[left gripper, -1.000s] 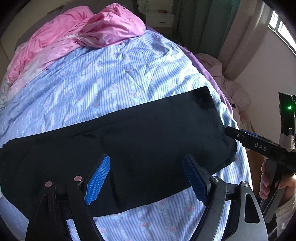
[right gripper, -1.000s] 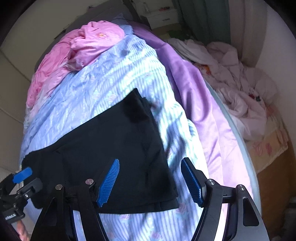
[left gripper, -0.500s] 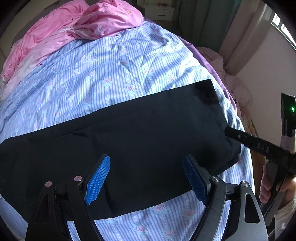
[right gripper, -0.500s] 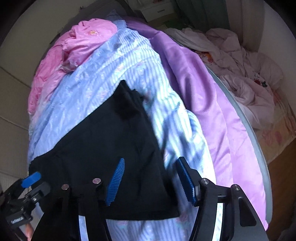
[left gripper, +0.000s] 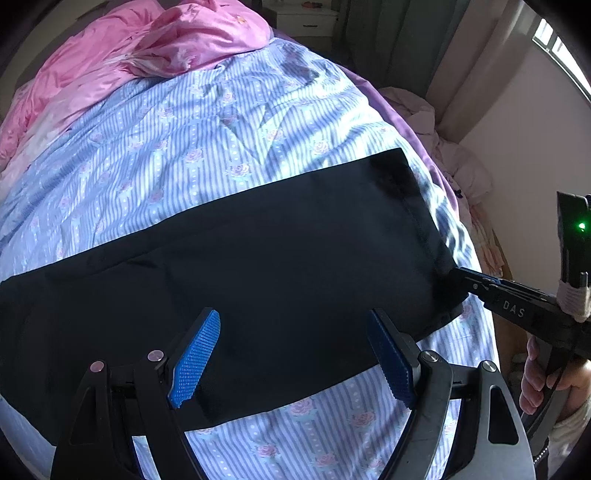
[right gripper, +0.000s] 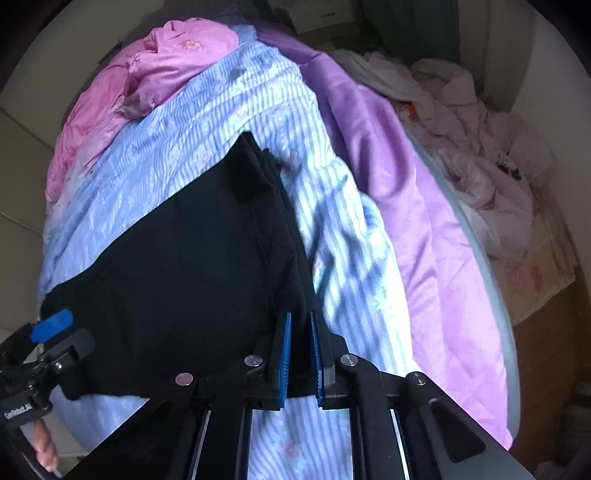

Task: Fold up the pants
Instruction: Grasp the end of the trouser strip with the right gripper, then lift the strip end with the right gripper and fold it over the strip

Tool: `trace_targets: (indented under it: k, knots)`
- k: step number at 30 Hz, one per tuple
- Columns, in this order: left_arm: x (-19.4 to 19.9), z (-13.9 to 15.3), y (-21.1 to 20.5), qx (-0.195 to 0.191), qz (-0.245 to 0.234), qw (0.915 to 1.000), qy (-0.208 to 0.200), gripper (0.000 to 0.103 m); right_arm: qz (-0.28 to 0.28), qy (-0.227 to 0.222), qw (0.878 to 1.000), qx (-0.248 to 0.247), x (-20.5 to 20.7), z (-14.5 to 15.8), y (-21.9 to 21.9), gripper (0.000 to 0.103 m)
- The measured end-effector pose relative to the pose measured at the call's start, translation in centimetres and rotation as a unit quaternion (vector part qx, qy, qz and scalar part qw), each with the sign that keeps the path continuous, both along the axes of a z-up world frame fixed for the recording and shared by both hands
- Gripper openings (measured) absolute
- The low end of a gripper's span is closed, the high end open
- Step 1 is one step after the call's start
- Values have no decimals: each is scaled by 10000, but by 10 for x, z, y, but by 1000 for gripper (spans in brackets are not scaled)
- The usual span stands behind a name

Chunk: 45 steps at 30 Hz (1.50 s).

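Observation:
The black pants (left gripper: 258, 266) lie flat across the blue striped floral quilt (left gripper: 192, 140), legs stacked, hem end at the right. My left gripper (left gripper: 293, 354) is open, its blue pads hovering over the pants' near edge. My right gripper (right gripper: 300, 349) is shut on the pants (right gripper: 192, 266) at the near corner of the hem end; it also shows in the left wrist view (left gripper: 461, 282), pinching that corner. The left gripper (right gripper: 51, 326) shows at the left edge of the right wrist view.
A crumpled pink blanket (left gripper: 147, 48) lies at the far end of the bed. A purple sheet (right gripper: 399, 206) hangs off the right side, with a pile of pale bedding (right gripper: 480, 140) beyond. A white nightstand (left gripper: 306, 18) stands at the back.
My right gripper moved in onto the pants' hem corner and closed on it. My left gripper stayed open and shifted slightly forward over the pants.

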<state>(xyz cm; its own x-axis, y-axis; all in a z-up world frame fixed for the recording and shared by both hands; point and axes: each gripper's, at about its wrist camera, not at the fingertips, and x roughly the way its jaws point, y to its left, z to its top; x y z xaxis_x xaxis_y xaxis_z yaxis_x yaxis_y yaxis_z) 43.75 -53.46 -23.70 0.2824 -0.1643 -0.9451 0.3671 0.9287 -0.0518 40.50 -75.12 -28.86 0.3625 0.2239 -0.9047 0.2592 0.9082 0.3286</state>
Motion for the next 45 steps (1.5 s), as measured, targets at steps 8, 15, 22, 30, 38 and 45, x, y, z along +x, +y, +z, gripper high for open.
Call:
trace_targets:
  k: [8,15,22,30,38,45]
  knots:
    - [-3,4,-5,-44,-58,10000,-25,81,118,131,9997,-146,-13,10,-1,4]
    - [-6,4,-6,-33,-84,10000,-14,81,115,33,9998,-165,-18,4,-6,6]
    - [-7,3,-7,-53,-32,10000,-4,81,569,-672,9956,-328,15,27,-6,34]
    - [-6,-5,-5,78,8,10000,5,81,1044,-447,9934,-183,50,1,2,34]
    - [-2,-15,-2,91,116,9999,74,81,1065,-189,9928,506,43,-31,-8,35]
    - [2,-21,-7,36,164,9998,136,81,396,213,9794,1967,53,-73,-32,35]
